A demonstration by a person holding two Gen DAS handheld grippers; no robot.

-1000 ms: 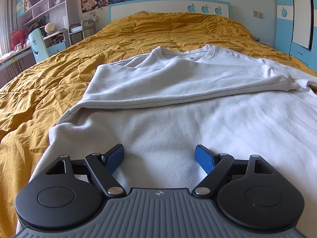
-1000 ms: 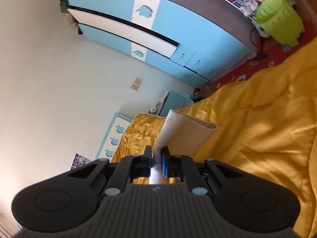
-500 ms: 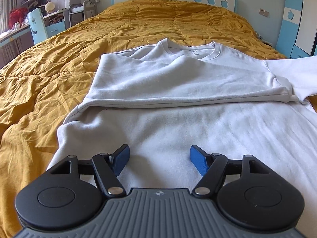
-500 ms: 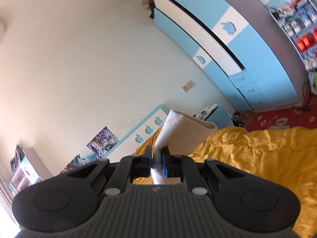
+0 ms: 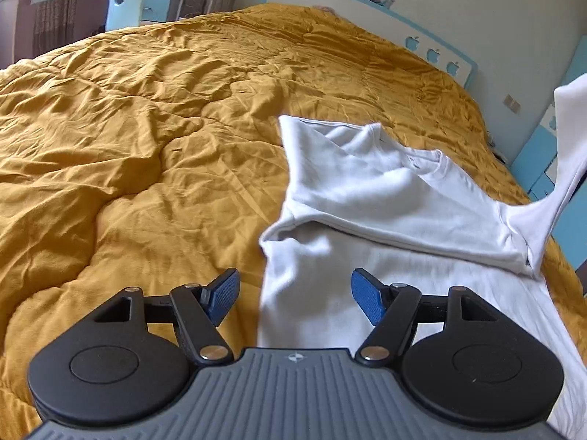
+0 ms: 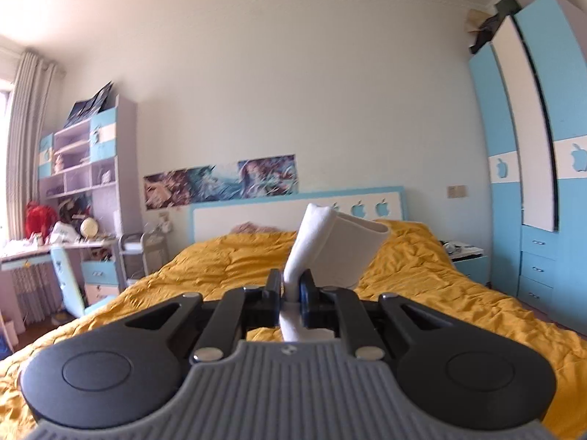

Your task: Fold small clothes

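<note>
Sweatshirt (image 5: 385, 220) flat on yellow bedspread (image 5: 146, 128), right gripper (image 6: 291, 293) pinching its sleeve (image 6: 330, 245) up high, left gripper (image 5: 293, 293) spread wide over the hem, gripping nothing.

Sweatshirt (image 5: 385, 198) on quilt (image 5: 146, 128), headboard (image 6: 256, 216) behind.

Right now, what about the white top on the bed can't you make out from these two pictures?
- Left wrist view: the sweatshirt hem, hidden behind the left hand-held gripper.
- Left wrist view: the raised sleeve tip, cut off by the edge.
- Right wrist view: the sweatshirt's body, hidden below the right hand-held gripper.
</note>
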